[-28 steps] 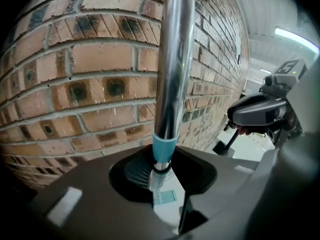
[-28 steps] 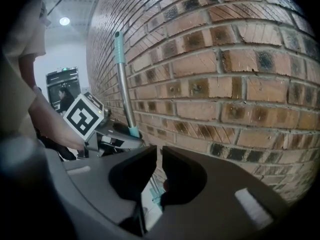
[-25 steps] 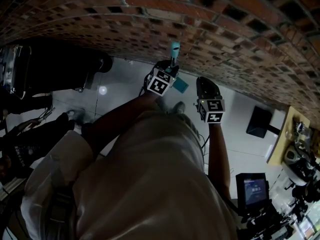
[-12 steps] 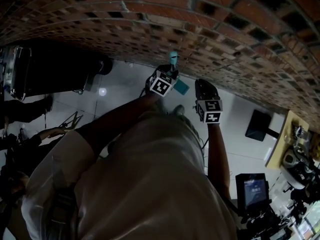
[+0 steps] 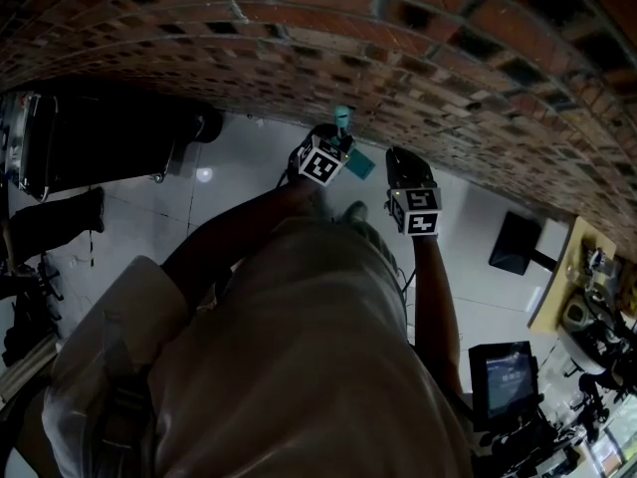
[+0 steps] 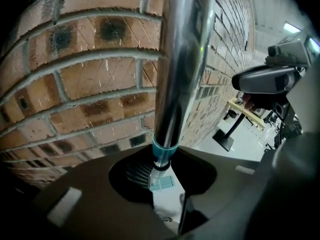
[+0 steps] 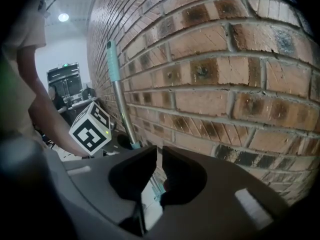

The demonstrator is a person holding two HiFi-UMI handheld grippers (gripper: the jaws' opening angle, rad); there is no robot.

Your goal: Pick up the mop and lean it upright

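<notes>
The mop stands nearly upright beside the brick wall [image 5: 418, 58]. Its teal handle tip [image 5: 342, 118] rises above my left gripper [image 5: 333, 147], and the teal mop head [image 5: 361, 167] lies on the floor below. In the left gripper view the shiny metal pole [image 6: 180, 64] with a teal collar [image 6: 162, 152] runs between the jaws, which are shut on it. My right gripper [image 5: 406, 167] hangs just to the right of the mop with its jaws shut on nothing [image 7: 159, 160]. From it I see the mop handle [image 7: 120, 99] and the left gripper's marker cube [image 7: 91, 127].
A black cart [image 5: 100, 137] stands at the left by the wall. A black table base [image 5: 516, 243], a wooden table [image 5: 559, 277] and a monitor [image 5: 503, 376] are at the right. A pale tiled floor [image 5: 239, 167] lies below the wall.
Both grippers and the mop stay almost still by the wall. The dark figure and gear at the left edge have moved mostly out of view.
</notes>
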